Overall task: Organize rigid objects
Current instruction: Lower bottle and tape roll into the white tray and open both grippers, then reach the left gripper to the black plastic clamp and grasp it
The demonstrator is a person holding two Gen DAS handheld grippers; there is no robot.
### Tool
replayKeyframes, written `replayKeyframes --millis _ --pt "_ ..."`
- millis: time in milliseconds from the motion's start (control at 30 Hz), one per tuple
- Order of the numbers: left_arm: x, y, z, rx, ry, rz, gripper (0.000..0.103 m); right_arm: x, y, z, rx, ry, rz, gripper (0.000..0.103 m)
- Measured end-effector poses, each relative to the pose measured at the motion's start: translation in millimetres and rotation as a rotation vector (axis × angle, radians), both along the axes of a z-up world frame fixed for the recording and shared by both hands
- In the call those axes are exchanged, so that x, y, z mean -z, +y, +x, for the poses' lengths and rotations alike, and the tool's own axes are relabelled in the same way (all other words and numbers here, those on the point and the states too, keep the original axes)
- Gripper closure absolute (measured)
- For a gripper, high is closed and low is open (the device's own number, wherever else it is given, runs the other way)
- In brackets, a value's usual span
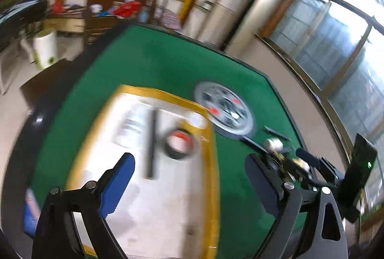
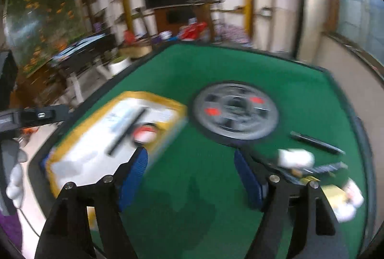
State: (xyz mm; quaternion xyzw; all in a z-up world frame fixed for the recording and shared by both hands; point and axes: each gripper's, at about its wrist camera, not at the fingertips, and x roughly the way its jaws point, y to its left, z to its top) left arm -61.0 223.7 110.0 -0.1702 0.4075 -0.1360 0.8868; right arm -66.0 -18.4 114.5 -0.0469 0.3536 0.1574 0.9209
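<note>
A yellow-rimmed white tray [image 1: 211, 139] [image 2: 172, 103] lies on the green table [image 1: 163, 62] [image 2: 216, 62]. In it lie a black stick [image 1: 152, 144] [image 2: 127, 132], a black ring with red and white inside [image 1: 179, 144] [image 2: 145, 133] and a white packet [image 1: 133, 126]. Right of the tray a round grey disc [image 1: 224, 111] [image 2: 235, 111] lies on the felt. My left gripper [image 1: 189, 184] is open and empty above the tray's right rim. My right gripper [image 2: 190, 177] is open and empty above bare felt, in front of the disc. Both views are motion-blurred.
A black pen [image 2: 316, 142] [image 1: 276, 132], a white small object [image 2: 296, 158] [image 1: 273, 144] and a cluster of black, yellow and white items [image 2: 336, 184] lie at the table's right. The other gripper's body [image 1: 360, 175] [image 2: 28, 115] shows at each view's side. Shelves and windows stand behind.
</note>
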Motion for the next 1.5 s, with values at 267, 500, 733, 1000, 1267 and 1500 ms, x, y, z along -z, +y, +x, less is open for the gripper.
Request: replayKeyframes --millis 267,500,733,1000,1267,1500 --pt "31 -127 7 0.205 0.081 0.101 0.008 32 -148 -11 0.314 0.015 0.127 0.029" --pt "57 -202 17 0.293 0.070 0.226 0.008 39 -185 -29 0.480 -0.099 0.066 0.029" --pt "81 -237 44 0.273 0.122 0.230 0.008 21 -195 -53 0.648 -0.239 -0.093 0.019" --pt "91 -257 50 0.276 0.105 0.275 0.008 22 -217 -59 0.807 -0.224 -0.253 0.019" --pt "99 -260 50 0.241 0.052 0.377 0.008 32 -233 -55 0.796 -0.129 -0.260 0.017" --pt "106 -249 53 0.165 0.039 0.427 0.004 35 -211 -54 0.673 -0.092 -0.172 0.017"
